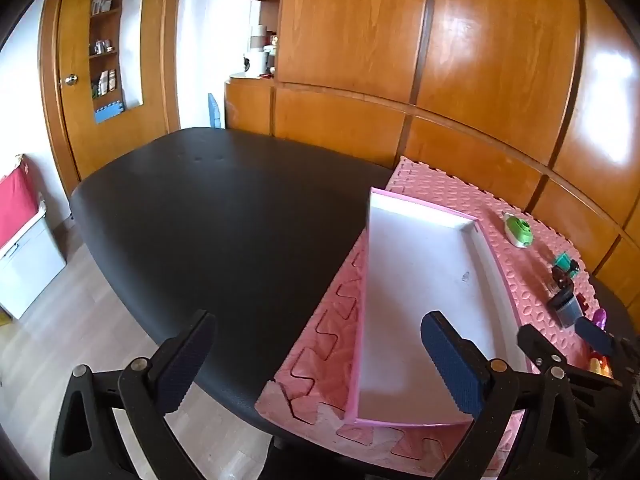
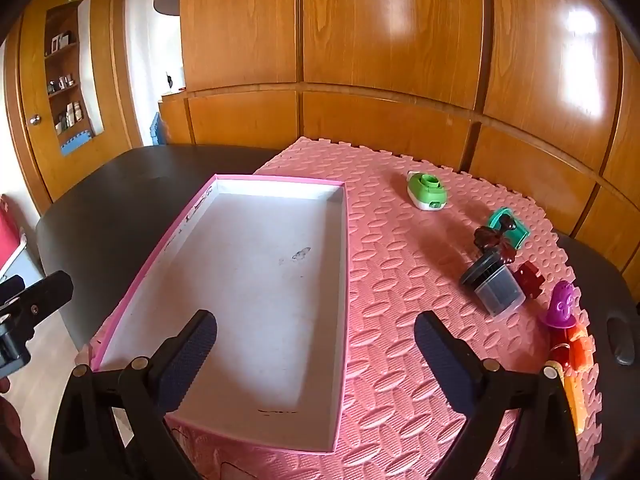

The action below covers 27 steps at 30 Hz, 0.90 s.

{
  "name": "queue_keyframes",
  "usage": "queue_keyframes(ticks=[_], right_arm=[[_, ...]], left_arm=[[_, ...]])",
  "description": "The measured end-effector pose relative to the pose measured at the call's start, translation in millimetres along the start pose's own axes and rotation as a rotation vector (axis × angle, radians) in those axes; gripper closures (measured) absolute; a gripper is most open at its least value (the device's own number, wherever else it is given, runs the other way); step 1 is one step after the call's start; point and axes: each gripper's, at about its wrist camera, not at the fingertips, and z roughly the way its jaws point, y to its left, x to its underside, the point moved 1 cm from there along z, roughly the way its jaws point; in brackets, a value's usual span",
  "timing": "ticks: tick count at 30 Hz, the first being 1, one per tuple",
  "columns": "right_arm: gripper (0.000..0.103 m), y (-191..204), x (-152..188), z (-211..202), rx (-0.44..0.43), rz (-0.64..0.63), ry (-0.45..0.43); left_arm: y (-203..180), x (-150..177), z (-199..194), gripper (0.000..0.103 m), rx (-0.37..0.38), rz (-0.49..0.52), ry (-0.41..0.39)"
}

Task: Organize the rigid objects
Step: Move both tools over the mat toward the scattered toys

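Several toys [image 2: 496, 276] clustered, orange one [image 2: 580, 364] half-hidden

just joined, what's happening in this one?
A person holds two grippers over a pink foam mat on a black table. Both the left gripper and the right gripper are open and hold nothing. The pink-edged white box has nothing in it. The toys all lie on the mat to its right: a green and white one, a clear container with a dark lid, a purple one and others. Nothing is sorted yet.
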Motion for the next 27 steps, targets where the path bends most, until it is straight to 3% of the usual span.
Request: queue_keyframes(ticks=[9,27], right_arm=[[0.002,-1,-2,-4,0.014,-0.023,-0.027],[0.002,-46,-5,4,0.065,0.001,-0.022]], left_arm=[[8,-3,2,0.000,-0.001,-0.006,0.005],[-50,-13,2,0.000,0.061,0.177,0.000]])
